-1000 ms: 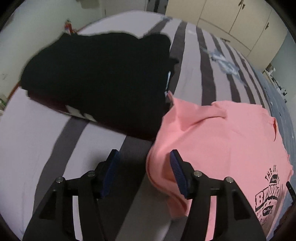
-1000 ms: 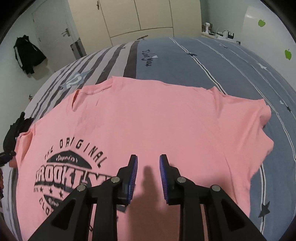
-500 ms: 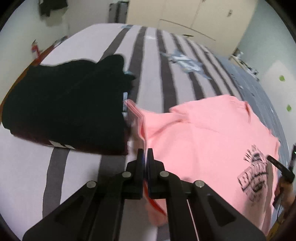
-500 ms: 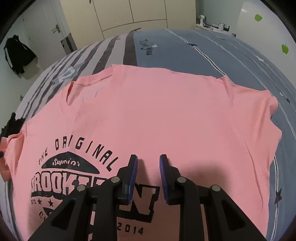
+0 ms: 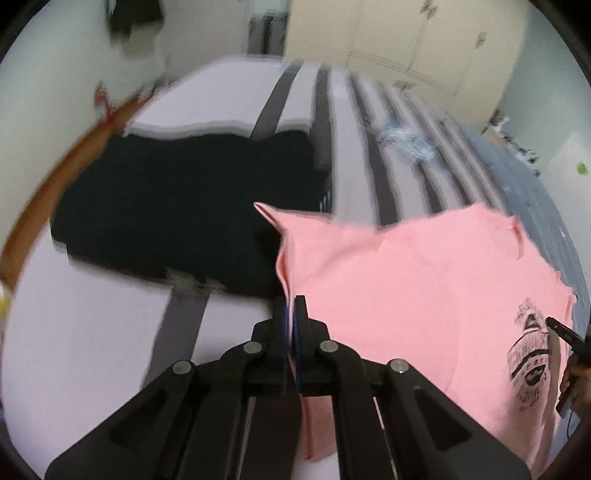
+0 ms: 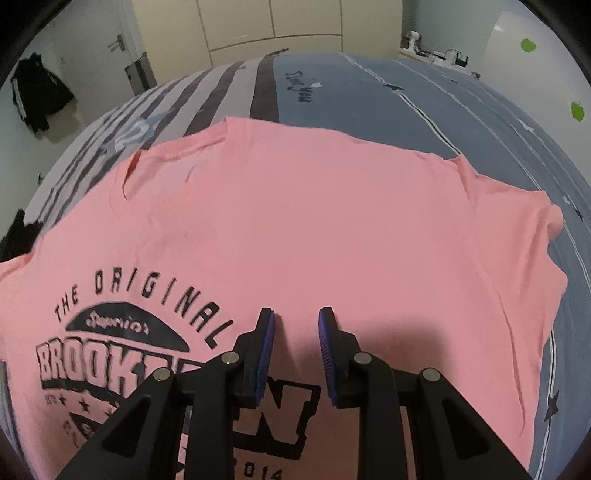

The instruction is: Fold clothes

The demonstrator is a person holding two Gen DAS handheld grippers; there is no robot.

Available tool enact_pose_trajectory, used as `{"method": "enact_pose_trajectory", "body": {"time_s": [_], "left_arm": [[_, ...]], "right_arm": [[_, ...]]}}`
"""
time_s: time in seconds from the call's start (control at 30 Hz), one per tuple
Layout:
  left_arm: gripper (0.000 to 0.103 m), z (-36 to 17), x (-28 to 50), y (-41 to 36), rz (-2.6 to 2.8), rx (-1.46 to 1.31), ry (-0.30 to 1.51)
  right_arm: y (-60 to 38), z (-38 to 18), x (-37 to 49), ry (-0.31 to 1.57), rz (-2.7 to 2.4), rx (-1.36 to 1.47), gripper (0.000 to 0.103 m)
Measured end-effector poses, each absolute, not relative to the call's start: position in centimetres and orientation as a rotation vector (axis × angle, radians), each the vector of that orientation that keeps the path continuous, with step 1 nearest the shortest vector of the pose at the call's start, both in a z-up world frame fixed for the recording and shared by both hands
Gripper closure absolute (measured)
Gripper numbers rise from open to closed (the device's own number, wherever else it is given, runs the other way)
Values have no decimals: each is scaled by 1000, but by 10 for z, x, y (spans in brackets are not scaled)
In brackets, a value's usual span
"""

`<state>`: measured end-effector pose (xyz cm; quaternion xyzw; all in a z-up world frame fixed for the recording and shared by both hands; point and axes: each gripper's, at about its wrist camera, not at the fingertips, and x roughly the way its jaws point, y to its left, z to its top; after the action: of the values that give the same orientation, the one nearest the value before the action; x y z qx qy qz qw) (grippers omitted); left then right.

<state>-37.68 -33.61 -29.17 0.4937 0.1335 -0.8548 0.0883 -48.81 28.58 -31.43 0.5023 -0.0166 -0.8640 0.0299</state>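
Note:
A pink T-shirt [image 6: 314,229] with a dark "Brooklyn" print lies spread, print up, on the bed. In the left wrist view the pink T-shirt [image 5: 406,295] has its left sleeve edge raised, and my left gripper [image 5: 290,306] is shut on that edge. My right gripper [image 6: 297,325] is open, just above the middle of the shirt beside the print, holding nothing. It also shows at the right edge of the left wrist view [image 5: 561,328].
A folded black garment [image 5: 177,210] lies on the bed left of the shirt. The bedspread is grey-and-white striped [image 5: 343,122] on the left and blue [image 6: 443,110] on the right. Wardrobes [image 6: 273,22] stand beyond; a dark jacket [image 6: 37,96] hangs on the wall.
My left gripper has shut on the sleeve edge and lifted it, and the view has swung. The right gripper has drifted a little lower over the shirt, still open.

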Motion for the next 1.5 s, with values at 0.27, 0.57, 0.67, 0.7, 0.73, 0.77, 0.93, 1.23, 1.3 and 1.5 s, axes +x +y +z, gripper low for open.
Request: {"method": "enact_pose_trajectory", "body": {"time_s": [0.27, 0.57, 0.67, 0.7, 0.73, 0.77, 0.93, 1.23, 1.3, 1.5], "left_arm": [[94, -272, -351, -348, -2490, 1286, 514], [94, -280, -399, -238, -2762, 1489, 379], [94, -305, -413, -229, -2742, 1564, 345], [94, -316, -418, -229, -2710, 1588, 331], [94, -326, -422, -229, -2676, 1611, 322], [94, -336, -424, -232, -2634, 1629, 318], [94, -340, -425, -252, -2535, 1564, 300], [93, -298, -426, -245, -2531, 1420, 342], [91, -291, -422, -236, -2544, 1404, 348], [89, -285, -400, -208, -2541, 1422, 325]], "right_arm": [[292, -311, -487, -29, -2657, 1536, 80], [318, -310, -479, -45, -2680, 1553, 80], [327, -311, -476, -55, -2679, 1558, 80], [331, -311, -474, -54, -2680, 1557, 80], [334, -311, -473, -54, -2682, 1557, 80], [338, -311, -473, -55, -2684, 1558, 80], [373, -313, -467, -60, -2729, 1587, 79], [461, -306, -463, -174, -2837, 1635, 79], [477, -301, -466, -188, -2875, 1639, 70], [537, -299, -479, -399, -2964, 1657, 61]]}}
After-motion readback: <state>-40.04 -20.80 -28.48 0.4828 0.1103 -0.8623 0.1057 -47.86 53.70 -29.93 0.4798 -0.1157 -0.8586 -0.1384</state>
